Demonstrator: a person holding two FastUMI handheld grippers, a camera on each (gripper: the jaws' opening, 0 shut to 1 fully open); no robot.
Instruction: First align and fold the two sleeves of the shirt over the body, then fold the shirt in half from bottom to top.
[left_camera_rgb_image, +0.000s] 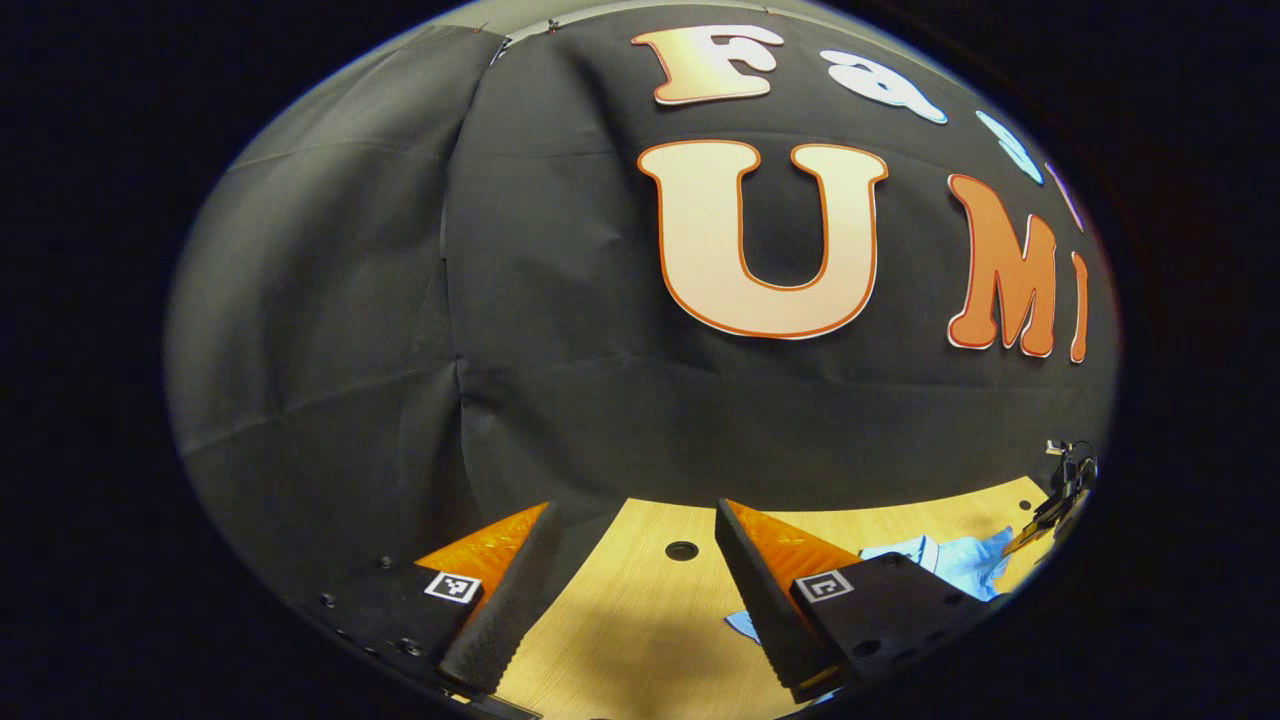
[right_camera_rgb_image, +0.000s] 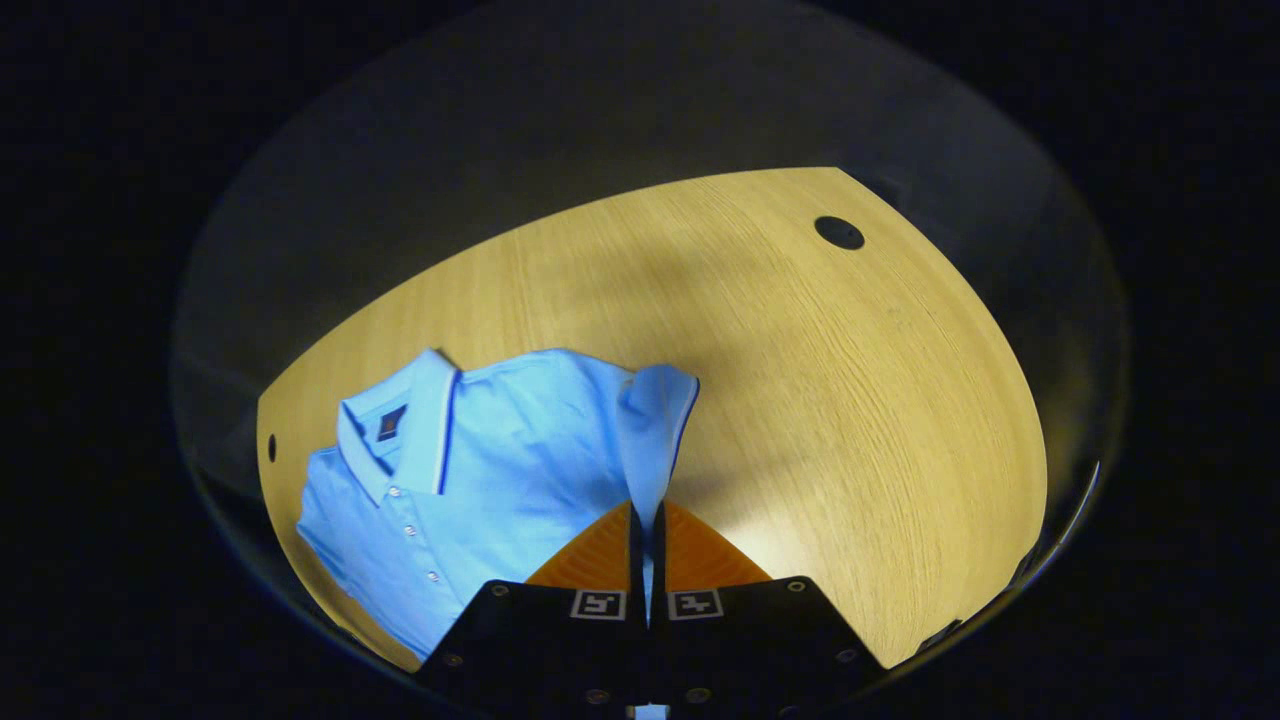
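In the right gripper view we see our right gripper (right_camera_rgb_image: 646, 520) at six o'clock with its two fingers pressed together on a sleeve (right_camera_rgb_image: 652, 430) of the light blue polo shirt (right_camera_rgb_image: 480, 470). The sleeve rises from between the fingertips toward twelve o'clock, its dark-edged cuff folding over at the top, lifted off the wooden table (right_camera_rgb_image: 800, 380). The body of the shirt lies flat on the table from seven to ten o'clock of the gripper, collar (right_camera_rgb_image: 425, 420) toward ten o'clock, with a white stripe along the collar edge, a small dark tag inside the neck and a row of buttons (right_camera_rgb_image: 410, 531) running down the placket toward seven o'clock. A round dark hole (right_camera_rgb_image: 839, 232) sits in the table top at one o'clock, well apart from the shirt.

In the left gripper view our left gripper (left_camera_rgb_image: 632, 520) is held with its fingers spread wide and nothing between them, above the table (left_camera_rgb_image: 640, 610). Between the fingers we see bare wood and a round hole (left_camera_rgb_image: 682, 550) near twelve o'clock of the gap. The blue shirt (left_camera_rgb_image: 960, 562) shows at three o'clock, beyond the gripper's right-hand finger, lying rumpled on the table. At the far three o'clock edge we see the other gripper (left_camera_rgb_image: 1065, 490), small and blurred, just above the shirt.
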